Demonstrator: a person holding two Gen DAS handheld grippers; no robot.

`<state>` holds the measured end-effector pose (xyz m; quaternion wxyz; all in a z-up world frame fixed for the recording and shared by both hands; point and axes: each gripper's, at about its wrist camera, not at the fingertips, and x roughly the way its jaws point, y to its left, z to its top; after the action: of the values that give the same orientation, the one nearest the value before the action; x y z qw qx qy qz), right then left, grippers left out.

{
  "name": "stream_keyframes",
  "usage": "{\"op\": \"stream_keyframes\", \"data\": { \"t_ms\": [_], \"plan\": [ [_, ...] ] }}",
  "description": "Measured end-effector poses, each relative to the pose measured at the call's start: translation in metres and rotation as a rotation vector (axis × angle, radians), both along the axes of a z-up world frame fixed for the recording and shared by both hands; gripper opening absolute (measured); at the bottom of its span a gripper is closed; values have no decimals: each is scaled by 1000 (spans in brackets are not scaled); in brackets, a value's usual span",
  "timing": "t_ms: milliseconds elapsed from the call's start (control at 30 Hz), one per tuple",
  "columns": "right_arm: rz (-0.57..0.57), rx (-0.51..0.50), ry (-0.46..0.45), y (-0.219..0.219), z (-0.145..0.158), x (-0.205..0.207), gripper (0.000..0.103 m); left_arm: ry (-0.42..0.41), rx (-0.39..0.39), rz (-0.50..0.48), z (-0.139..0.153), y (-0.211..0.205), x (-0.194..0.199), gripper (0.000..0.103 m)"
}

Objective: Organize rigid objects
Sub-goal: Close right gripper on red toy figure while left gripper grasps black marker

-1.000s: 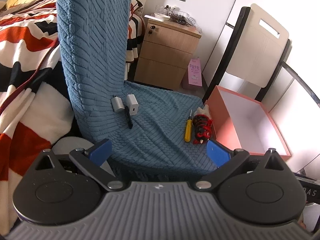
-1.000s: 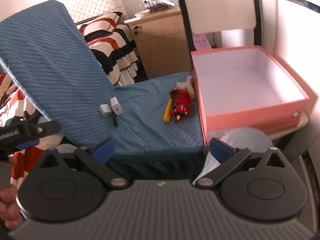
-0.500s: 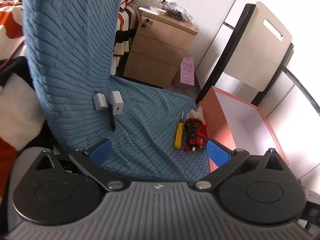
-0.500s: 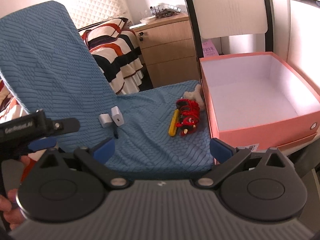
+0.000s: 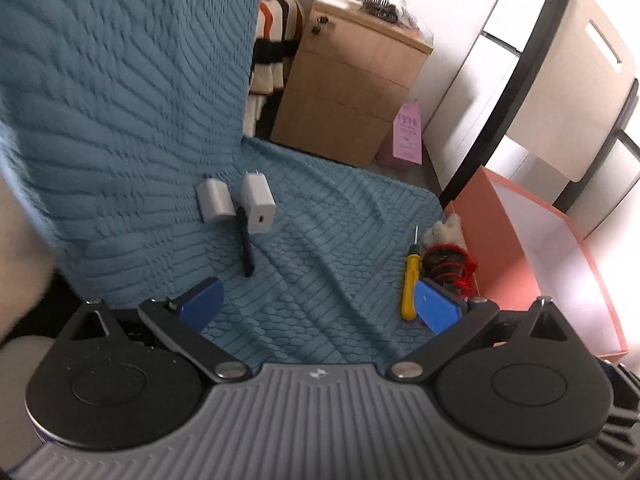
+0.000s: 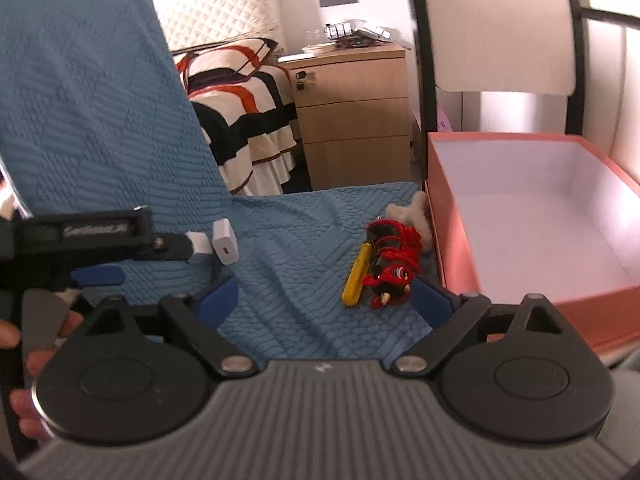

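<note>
While both tools are hanging spread and empty over the near edge of the blue-covered chair seat (image 5: 320, 240), nothing is yet sitting in the pink box (image 6: 540, 216) at the right; the left tool (image 5: 318, 304) is facing two white chargers (image 5: 236, 202) and a black pen (image 5: 245, 246) lying at the far left where seat meets backrest; the right tool (image 6: 324, 296) is facing the yellow screwdriver (image 6: 355, 276) and the red toy (image 6: 394, 268), which are lying touching each other near the box wall, with a small plush (image 6: 412, 210) just beyond. The risks, I judge, are these: the screwdriver is lying so close to the toy that a grab may be catching both or nudging one away; the soft, wrinkled cover is giving under pressure, so thin things like the pen may be slipping from the pads.
</note>
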<state>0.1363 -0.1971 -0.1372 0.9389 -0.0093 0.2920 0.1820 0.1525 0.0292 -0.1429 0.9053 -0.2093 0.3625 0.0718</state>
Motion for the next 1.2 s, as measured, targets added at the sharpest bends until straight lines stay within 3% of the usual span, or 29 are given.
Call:
{"op": "stream_keyframes", "data": {
  "t_ms": [100,267,333,433,600,1000,1200],
  "plan": [
    [7,-63,-22,9,-15,8,76,23,-33,3,-22,9,16,101],
    [-6,-155,-77,21,-40,22,72,72,-9,14,-47,16,40,99],
    [6,-200,-109,28,-49,26,70,87,16,17,-55,19,52,92],
    [22,-262,-164,35,-58,32,70,116,45,16,-67,21,69,81],
    [8,-325,-212,44,-69,44,72,171,112,40,-86,26,93,72],
    [34,-545,-249,60,-99,66,71,261,209,123,-125,49,134,50],
    [-4,-654,-232,59,-113,79,71,269,223,133,-126,52,146,39]
  ]
}}
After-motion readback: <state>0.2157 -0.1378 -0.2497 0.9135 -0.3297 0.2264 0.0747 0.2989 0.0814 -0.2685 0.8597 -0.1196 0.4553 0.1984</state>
